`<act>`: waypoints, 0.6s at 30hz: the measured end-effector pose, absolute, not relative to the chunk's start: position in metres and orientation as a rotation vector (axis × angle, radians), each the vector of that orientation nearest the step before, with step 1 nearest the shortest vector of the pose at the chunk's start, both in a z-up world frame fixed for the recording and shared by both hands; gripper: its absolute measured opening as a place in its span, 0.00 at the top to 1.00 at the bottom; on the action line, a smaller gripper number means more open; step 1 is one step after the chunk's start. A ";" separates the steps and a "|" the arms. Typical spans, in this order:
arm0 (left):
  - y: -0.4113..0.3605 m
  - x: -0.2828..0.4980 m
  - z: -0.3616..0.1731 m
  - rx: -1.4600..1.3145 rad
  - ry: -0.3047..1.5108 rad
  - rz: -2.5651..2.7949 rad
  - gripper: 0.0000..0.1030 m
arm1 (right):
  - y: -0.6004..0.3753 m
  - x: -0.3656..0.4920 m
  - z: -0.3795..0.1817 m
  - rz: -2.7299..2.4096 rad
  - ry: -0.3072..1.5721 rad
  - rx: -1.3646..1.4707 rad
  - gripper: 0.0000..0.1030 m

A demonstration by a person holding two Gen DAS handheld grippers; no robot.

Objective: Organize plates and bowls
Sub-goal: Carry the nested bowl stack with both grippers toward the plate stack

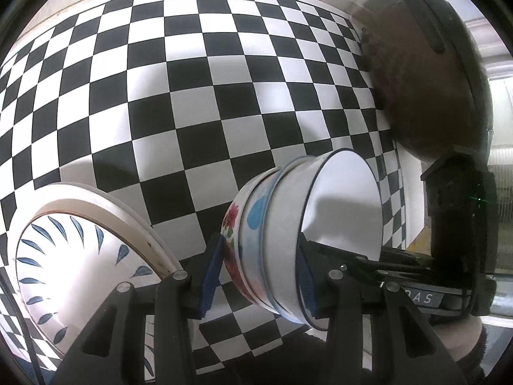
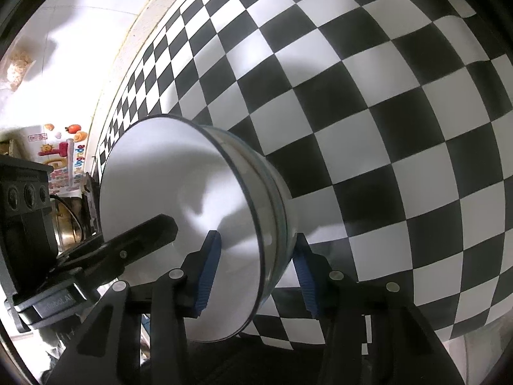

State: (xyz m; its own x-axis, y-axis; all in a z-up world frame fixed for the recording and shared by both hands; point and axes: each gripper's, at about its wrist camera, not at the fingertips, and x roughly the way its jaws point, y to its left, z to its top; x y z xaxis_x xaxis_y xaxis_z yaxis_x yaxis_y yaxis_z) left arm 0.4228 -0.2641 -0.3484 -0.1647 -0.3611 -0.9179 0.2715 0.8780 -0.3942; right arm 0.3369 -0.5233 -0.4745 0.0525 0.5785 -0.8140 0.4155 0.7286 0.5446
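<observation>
Bowls [image 1: 272, 243] nested, tilted above checkered cloth [image 1: 192, 96]; left gripper [image 1: 258, 276] clamped across stack rim. Right gripper [image 2: 256, 272] fingers straddle top bowl wall, contact unclear; likely steadying. Plate [image 1: 80, 256] beside.

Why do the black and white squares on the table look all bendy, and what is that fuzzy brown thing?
Left wrist view: the fisheye lens bulges the black-and-white checkered tablecloth, and the brown blob with black headphones is a blurred head, too close to the lens. Right wrist view: the same bulge, with soft grey shadows inside the white blue-rimmed bowl.
</observation>
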 end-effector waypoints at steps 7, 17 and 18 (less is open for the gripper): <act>-0.266 0.426 -0.360 -0.026 1.697 -0.511 0.62 | -0.513 0.346 -0.475 0.139 1.600 0.801 0.54; -0.253 0.433 -0.378 -0.081 1.757 -0.526 0.61 | -0.493 0.361 -0.479 0.152 1.653 0.780 0.47; -0.251 0.434 -0.379 -0.103 1.762 -0.532 0.61 | -0.497 0.362 -0.487 0.161 1.671 0.827 0.39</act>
